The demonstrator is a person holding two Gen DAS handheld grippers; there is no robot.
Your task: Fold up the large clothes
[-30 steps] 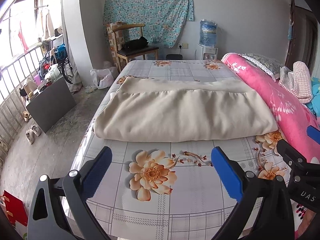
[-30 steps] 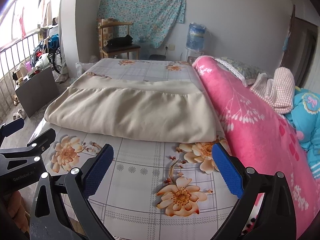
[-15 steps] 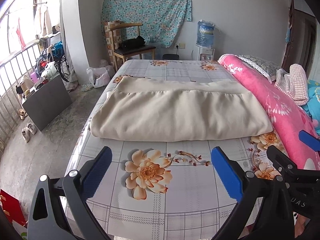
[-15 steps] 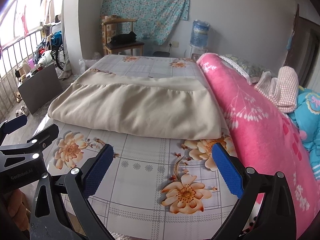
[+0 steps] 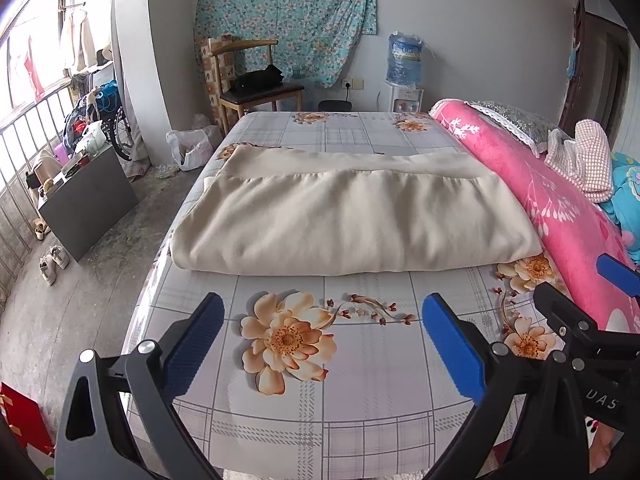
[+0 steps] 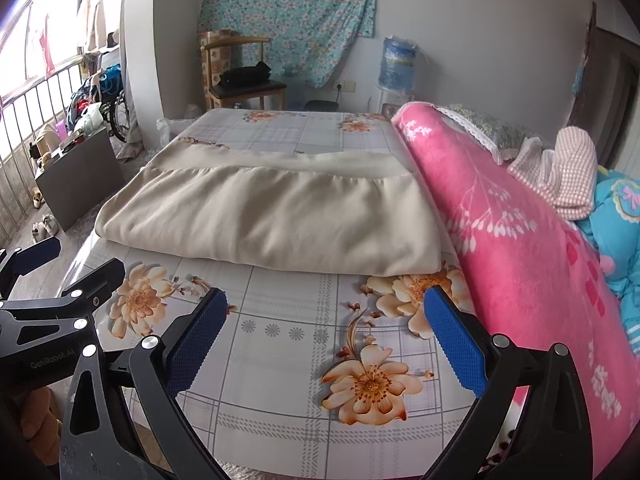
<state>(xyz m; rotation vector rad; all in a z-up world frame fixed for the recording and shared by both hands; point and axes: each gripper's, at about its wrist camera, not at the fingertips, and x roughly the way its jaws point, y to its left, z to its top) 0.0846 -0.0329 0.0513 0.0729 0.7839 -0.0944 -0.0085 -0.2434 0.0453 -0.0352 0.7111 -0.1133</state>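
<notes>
Two tongs, left tongs point(image 5: 320, 336) and right tongs point(image 6: 326, 328), agape, empty; one folded cream garment point(image 5: 352, 220) on bed point(image 5: 360, 392)

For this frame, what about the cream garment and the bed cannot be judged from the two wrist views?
- Cream garment: its type and layer count; the top fold hides what lies beneath, both views.
- Its right edge, right wrist view: tucked against the pink quilt.
- Bed near edge: hidden behind the open left gripper and right gripper.

Bed point(image 5: 360, 380), floral checked sheet; folded cream garment point(image 5: 352, 224) across middle, pink quilt point(image 5: 560, 208) along right.
</notes>
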